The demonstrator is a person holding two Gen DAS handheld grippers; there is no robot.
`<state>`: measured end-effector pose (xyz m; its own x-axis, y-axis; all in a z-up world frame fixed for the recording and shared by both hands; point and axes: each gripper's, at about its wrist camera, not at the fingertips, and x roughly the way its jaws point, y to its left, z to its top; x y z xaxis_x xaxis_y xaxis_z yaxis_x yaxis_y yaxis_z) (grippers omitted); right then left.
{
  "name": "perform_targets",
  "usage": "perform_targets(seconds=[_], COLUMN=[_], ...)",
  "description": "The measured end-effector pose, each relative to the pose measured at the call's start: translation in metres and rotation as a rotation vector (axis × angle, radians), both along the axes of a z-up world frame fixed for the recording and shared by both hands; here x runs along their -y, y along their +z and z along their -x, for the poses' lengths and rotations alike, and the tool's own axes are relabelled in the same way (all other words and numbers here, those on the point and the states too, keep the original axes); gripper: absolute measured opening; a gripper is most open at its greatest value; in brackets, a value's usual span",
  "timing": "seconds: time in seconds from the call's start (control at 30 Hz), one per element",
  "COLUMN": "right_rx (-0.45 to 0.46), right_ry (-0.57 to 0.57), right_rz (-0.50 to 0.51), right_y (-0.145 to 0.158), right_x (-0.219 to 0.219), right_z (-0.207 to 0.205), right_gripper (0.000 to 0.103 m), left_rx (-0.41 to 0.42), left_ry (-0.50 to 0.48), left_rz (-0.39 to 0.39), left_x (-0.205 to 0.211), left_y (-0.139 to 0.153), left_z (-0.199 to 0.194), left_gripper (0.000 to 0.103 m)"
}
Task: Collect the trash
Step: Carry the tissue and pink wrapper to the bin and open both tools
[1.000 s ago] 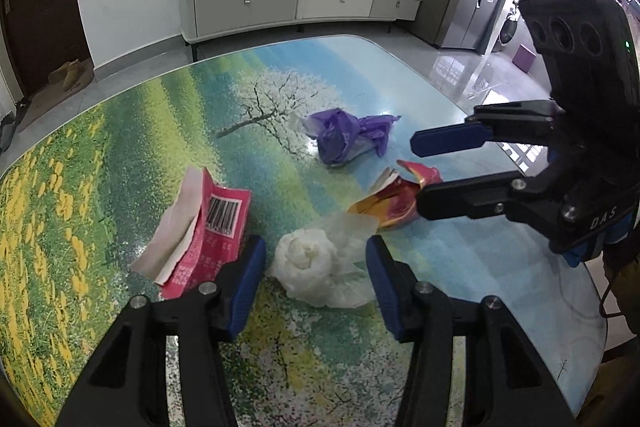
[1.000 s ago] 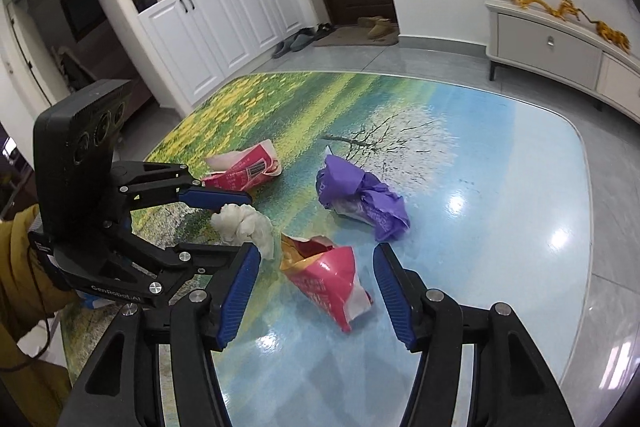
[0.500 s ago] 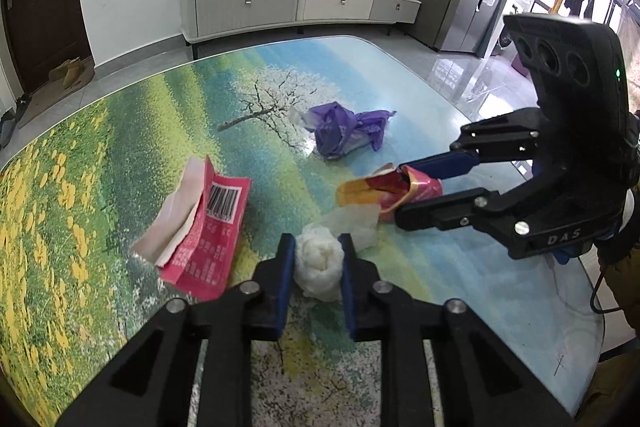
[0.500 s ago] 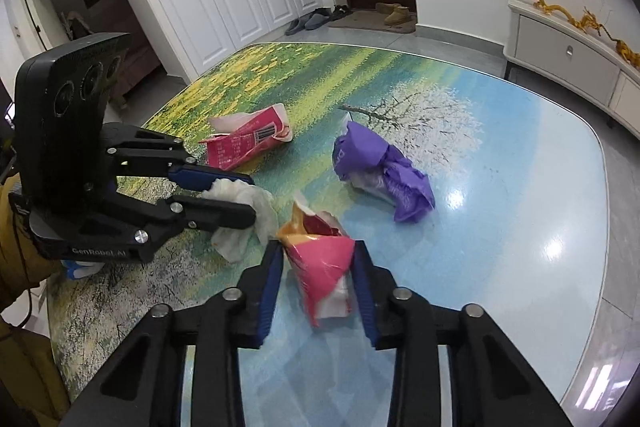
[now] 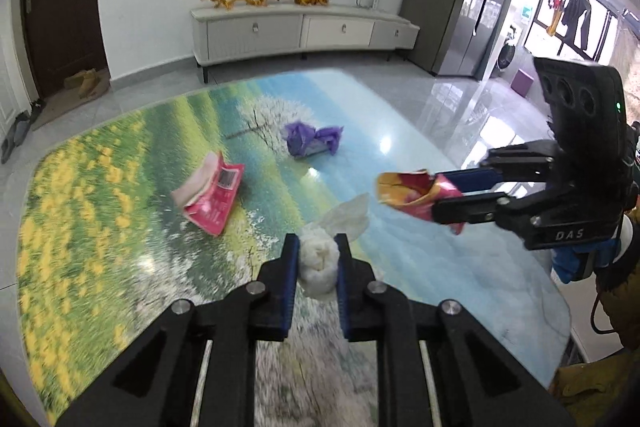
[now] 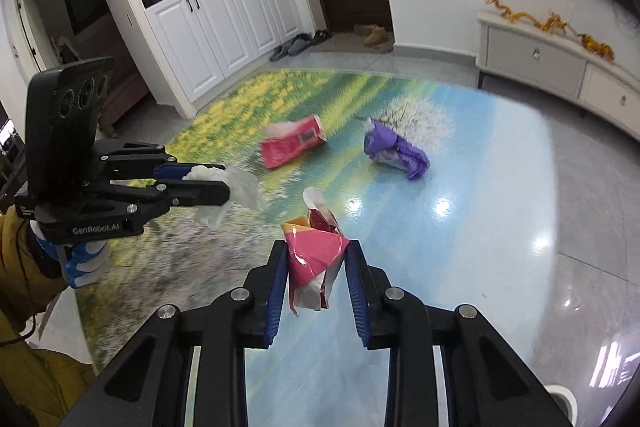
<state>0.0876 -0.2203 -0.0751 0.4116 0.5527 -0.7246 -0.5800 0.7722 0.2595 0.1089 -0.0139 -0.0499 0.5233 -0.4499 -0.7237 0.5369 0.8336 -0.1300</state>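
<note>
tissue wad now pinched in left claw, wrapper in closing right claw; both lifted off table.

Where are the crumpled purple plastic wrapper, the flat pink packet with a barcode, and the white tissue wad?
Crumpled purple plastic wrapper [image 5: 312,143], left wrist view, its middle folds.
Flat pink packet with a barcode [image 5: 212,197], left wrist view, its pink face.
White tissue wad [image 5: 318,259], left wrist view, its pinched middle.

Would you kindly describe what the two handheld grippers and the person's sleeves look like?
Both are matte black, angular two-finger tools with silver screws and blue pads. The left gripper carries a black camera block with three lenses, "GenRobot.AI" lettering and a blue-and-white handle. The right gripper reads "DAS", shows a green light, and trails a black cable. The sleeves are mustard yellow.
</note>
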Motion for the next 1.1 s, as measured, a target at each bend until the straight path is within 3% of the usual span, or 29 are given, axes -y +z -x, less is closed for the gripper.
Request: perform_targets(seconds=[0.37, 0.53, 0.83, 1.1], right_rx=[0.215, 0.291, 0.346, 0.294], right_ry=[-0.12, -0.179, -0.329, -0.503], right_rz=[0.012, 0.008, -0.014, -0.037], right_y=[0.103, 0.127, 0.139, 0.109], right_x=[0.038, 0.063, 0.128, 0.202], right_z=[0.09, 0.129, 0.17, 0.185], right_gripper=[0.027, 0.027, 0.027, 0.027], left_rx=[0.222, 0.287, 0.321, 0.253], left_ry=[0.028, 0.003, -0.091, -0.22], left_rz=[0.06, 0.078, 0.093, 0.064], left_x=[-0.014, -0.001, 0.058, 0.144], left_y=[0.098, 0.127, 0.154, 0.14], left_z=[0.074, 0.104, 0.126, 0.114], left_gripper=[0.016, 0.016, 0.016, 0.016])
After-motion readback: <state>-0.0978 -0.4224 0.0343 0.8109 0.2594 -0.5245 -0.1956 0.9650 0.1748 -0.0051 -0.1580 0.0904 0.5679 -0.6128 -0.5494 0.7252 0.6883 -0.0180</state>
